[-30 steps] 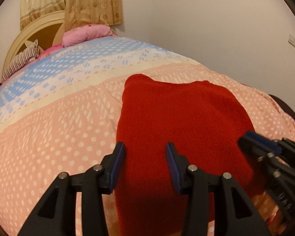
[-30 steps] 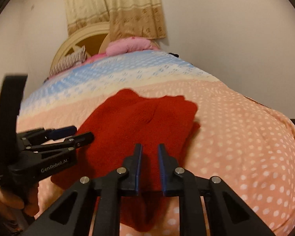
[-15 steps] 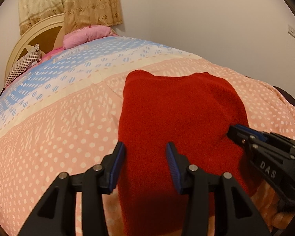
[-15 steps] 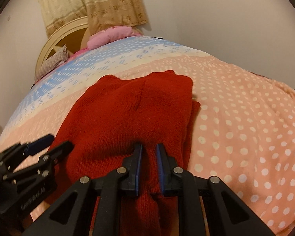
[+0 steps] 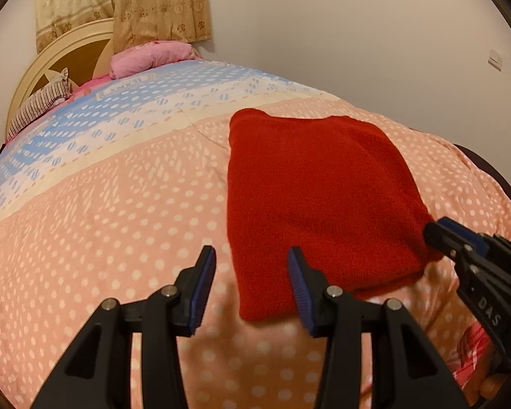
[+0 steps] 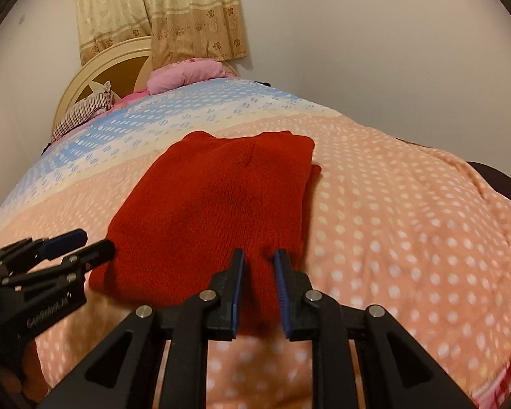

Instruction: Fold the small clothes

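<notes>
Hidden under the fold: sleeves and lower layers of one red knit garment (image 5: 316, 197), lying flat on the dotted bedspread (image 5: 119, 225). Only an edge of a layer beneath peeking out on the far right side. Left claw (image 5: 252, 289) wide open, holding nothing, straddling the garment's near left corner. Right claw (image 6: 259, 283) parted narrowly around the near right edge; whether pinching cloth, cannot tell. Beyond both claws: two pillows, one pink (image 6: 184, 76), one striped (image 6: 83, 110); one headboard (image 5: 51, 64), partly covered by one curtain (image 5: 146, 3).
</notes>
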A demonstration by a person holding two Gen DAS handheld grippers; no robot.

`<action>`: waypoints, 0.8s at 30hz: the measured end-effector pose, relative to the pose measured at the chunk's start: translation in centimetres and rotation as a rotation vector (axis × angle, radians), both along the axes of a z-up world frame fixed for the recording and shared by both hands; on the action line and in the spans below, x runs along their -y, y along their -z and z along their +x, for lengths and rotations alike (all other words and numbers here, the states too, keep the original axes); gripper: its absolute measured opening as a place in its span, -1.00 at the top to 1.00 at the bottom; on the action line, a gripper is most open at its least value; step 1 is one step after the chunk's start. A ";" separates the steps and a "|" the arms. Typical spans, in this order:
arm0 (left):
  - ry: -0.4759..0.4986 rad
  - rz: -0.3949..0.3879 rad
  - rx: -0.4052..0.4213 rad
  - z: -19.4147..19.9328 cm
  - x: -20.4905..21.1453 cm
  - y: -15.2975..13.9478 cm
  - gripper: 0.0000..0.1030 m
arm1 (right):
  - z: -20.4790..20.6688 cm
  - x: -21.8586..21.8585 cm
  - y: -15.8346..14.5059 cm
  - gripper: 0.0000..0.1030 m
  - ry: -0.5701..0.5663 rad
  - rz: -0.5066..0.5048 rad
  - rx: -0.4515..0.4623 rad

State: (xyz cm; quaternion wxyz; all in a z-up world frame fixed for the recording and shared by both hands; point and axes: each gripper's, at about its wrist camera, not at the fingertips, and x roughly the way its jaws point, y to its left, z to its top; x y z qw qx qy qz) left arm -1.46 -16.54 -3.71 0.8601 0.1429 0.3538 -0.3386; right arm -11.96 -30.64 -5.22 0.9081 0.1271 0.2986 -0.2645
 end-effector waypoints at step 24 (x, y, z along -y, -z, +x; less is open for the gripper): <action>0.029 0.063 -0.006 -2.8 -1.2 1.7 0.08 | -3.1 -4.6 2.0 -0.16 -0.047 0.085 0.025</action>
